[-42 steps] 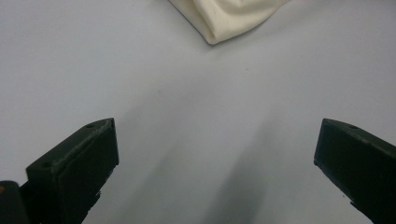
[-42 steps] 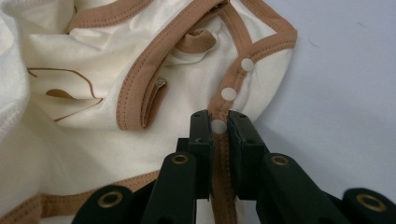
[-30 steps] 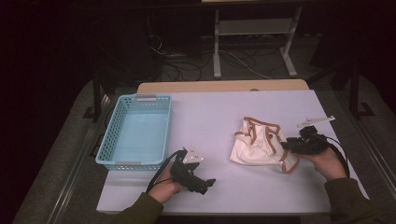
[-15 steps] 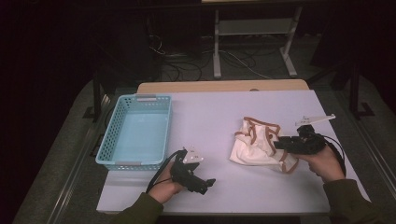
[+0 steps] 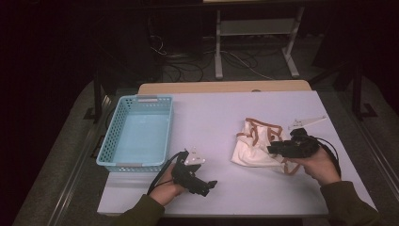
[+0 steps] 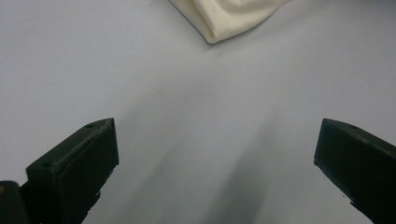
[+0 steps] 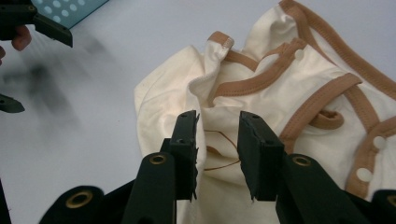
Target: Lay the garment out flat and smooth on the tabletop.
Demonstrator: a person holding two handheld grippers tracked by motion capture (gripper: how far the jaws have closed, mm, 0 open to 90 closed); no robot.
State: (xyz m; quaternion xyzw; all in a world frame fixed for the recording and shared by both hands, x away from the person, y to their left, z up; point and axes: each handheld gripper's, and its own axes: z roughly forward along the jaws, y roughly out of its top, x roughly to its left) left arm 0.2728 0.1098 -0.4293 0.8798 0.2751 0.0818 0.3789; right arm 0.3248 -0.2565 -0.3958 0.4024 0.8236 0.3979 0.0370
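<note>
Two grippers work a white table (image 5: 226, 117): since a second ago the right gripper (image 7: 217, 140) has slid from the garment's (image 5: 256, 146) right edge in over the cloth, its jaws just closing to a narrow gap with a raised fold of the cream, brown-trimmed fabric between them, though whether the pads pinch it is unclear. The left gripper (image 6: 215, 154) has kept its place near the front edge, jaws wide over bare tabletop, a garment corner well ahead of them. Open table lies between the garment and the blue basket (image 5: 141, 99).
</note>
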